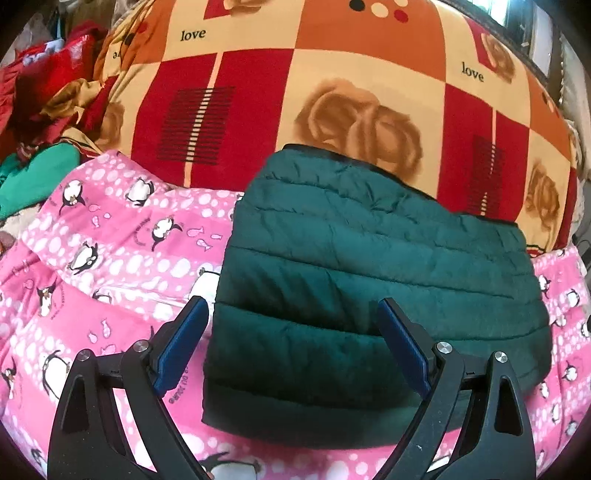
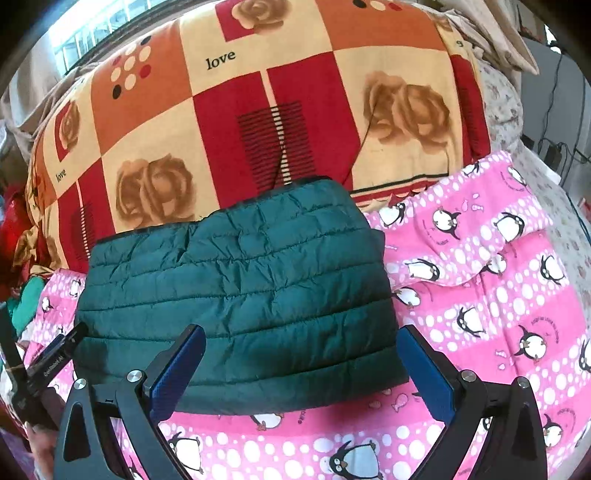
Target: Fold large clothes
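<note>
Jacket [image 1: 369, 295] [image 2: 240, 291] folded on pink blanket [image 1: 110, 236] [image 2: 480, 288], left gripper [image 1: 291, 317] and right gripper [image 2: 301, 347] above its near edge, both spread wide, holding nothing

A pink fleece blanket printed with penguins, small fish and white dots [image 1: 122, 258] covers the near surface, rumpled into soft ridges. Behind it rises a large bulging quilt in red, orange and cream checks [image 1: 258, 110], patterned with tan roses, striped panels and the word "love". At the left edge, a heap of red cloth [image 1: 48, 74] sits above a crumpled green garment [image 1: 33, 177]. Window bars [image 2: 99, 26] show bright behind the quilt.
</note>
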